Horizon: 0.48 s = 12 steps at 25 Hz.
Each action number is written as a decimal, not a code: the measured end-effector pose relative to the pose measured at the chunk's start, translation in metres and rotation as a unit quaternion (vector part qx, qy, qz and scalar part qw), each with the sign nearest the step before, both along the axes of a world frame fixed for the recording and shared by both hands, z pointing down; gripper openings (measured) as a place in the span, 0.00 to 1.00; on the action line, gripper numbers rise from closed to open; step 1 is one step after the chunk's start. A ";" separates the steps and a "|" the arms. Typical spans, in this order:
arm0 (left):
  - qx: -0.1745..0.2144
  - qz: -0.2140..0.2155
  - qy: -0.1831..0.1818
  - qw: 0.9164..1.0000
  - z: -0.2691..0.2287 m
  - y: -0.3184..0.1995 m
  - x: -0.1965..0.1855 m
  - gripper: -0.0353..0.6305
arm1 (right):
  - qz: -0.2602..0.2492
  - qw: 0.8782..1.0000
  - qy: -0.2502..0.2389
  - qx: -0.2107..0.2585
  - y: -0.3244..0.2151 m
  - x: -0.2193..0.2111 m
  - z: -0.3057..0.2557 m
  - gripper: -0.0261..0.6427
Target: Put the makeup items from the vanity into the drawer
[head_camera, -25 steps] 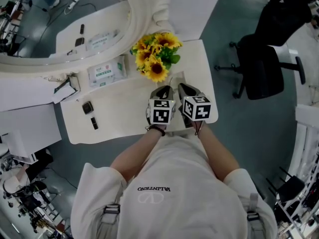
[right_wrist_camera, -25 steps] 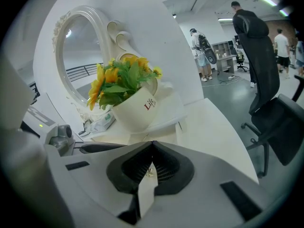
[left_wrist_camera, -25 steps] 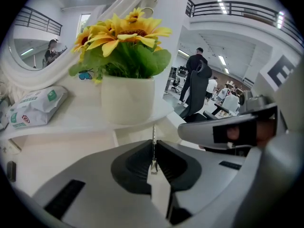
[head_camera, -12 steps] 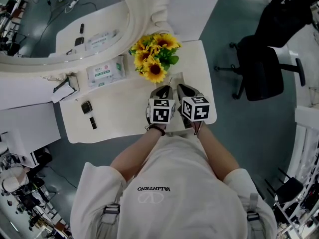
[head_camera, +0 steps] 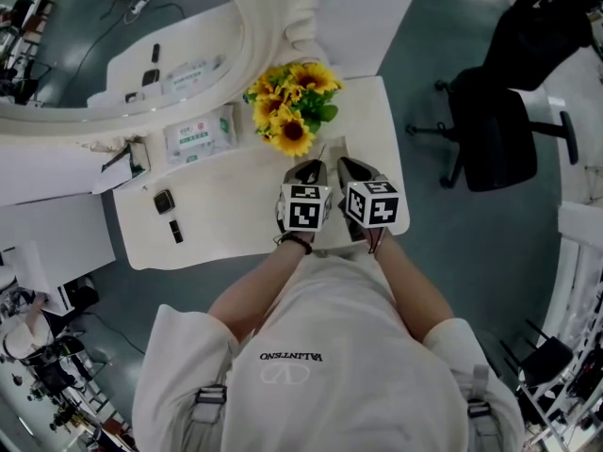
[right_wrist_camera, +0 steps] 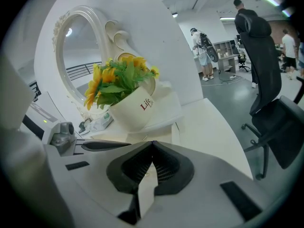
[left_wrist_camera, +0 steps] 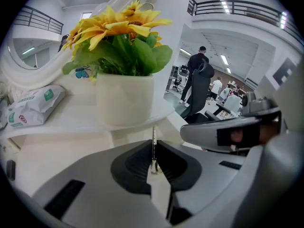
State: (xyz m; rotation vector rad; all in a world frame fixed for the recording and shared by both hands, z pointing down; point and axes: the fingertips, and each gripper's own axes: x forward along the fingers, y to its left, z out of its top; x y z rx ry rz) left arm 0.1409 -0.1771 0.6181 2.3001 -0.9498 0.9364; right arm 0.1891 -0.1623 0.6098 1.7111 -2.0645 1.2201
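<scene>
Both grippers hover side by side over the front right of the white vanity top [head_camera: 236, 205]. My left gripper [head_camera: 309, 169] is shut on a thin dark stick [left_wrist_camera: 153, 144] that pokes out forward between its pads toward the flower pot [left_wrist_camera: 124, 99]. Close to its right, my right gripper [head_camera: 350, 166] is shut with nothing between its fingers [right_wrist_camera: 152, 144]. A small square dark compact [head_camera: 165, 201] and a short dark tube [head_camera: 176, 231] lie on the left part of the vanity, far from both grippers. No drawer shows plainly.
A white pot of sunflowers [head_camera: 292, 111] stands on a low white stand just ahead of the grippers. A tissue pack [head_camera: 200, 136] lies by the round mirror [head_camera: 141, 45]. A black office chair [head_camera: 504, 125] stands on the floor to the right.
</scene>
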 end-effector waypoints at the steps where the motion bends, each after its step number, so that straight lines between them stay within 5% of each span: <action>1: -0.001 -0.001 0.001 1.000 0.000 0.000 0.000 0.10 | -0.001 1.000 0.000 0.000 0.000 0.000 0.000 0.06; 12: -0.004 -0.007 0.012 1.000 0.000 -0.002 -0.002 0.16 | -0.005 1.000 -0.001 0.003 -0.001 -0.004 -0.002 0.06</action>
